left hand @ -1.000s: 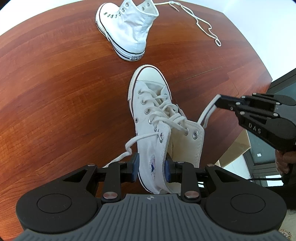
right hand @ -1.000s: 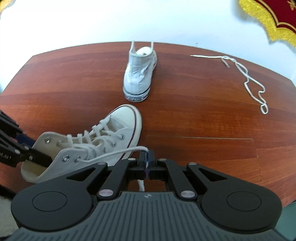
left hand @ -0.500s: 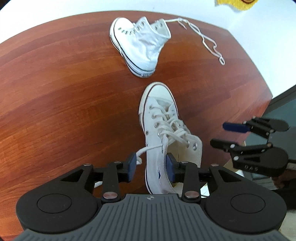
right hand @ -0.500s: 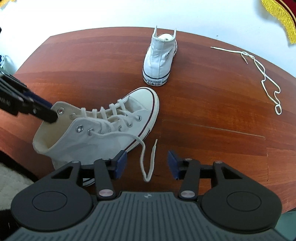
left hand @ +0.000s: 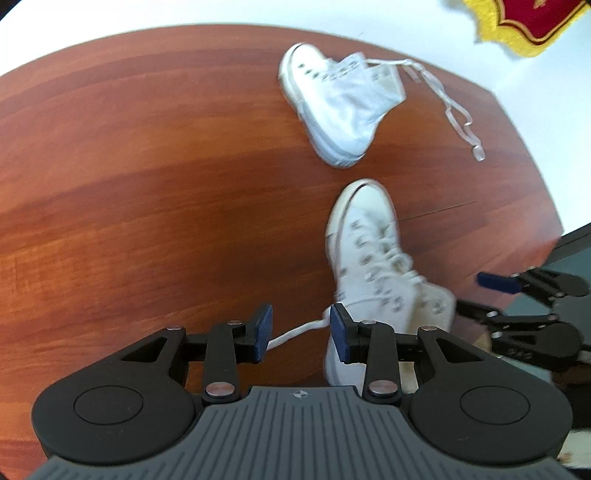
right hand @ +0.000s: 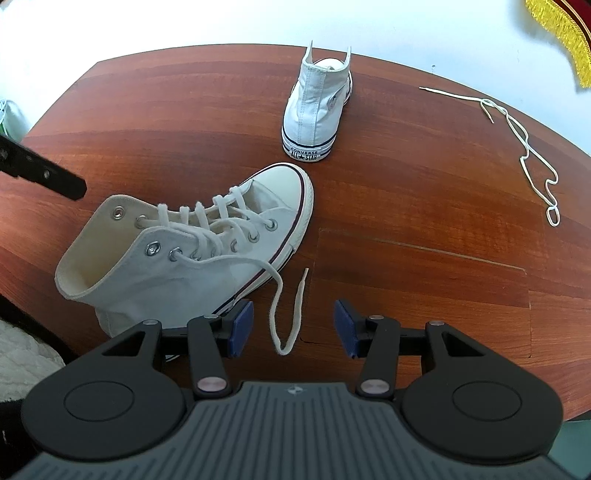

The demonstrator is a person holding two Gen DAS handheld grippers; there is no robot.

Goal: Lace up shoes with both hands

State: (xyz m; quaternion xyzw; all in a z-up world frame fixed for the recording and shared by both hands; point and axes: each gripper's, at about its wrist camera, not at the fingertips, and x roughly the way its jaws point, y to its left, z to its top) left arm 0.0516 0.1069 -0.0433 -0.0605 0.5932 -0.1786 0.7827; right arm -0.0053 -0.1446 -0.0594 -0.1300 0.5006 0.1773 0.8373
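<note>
A white high-top shoe (right hand: 177,254) (left hand: 373,266) stands near the table's front edge, laced up to all but its top eyelets. One free lace end (right hand: 291,306) trails on the wood between the fingers of my right gripper (right hand: 293,326), which is open and holds nothing. The other lace end (left hand: 295,334) runs between the fingers of my left gripper (left hand: 301,334), also open, just left of the shoe's heel. My right gripper (left hand: 476,291) shows at the right of the left wrist view. The left wrist view is blurred.
A second white high-top (right hand: 317,110) (left hand: 343,110) without a lace stands farther back. A loose white lace (right hand: 524,147) (left hand: 454,110) lies on the wooden table (right hand: 406,206) at the back right. A red and gold cloth (left hand: 524,22) hangs on the wall.
My right gripper let go of the lace end and opened; the lace dropped onto the table. My left gripper released the shoe's heel, opened and drew back to the left.
</note>
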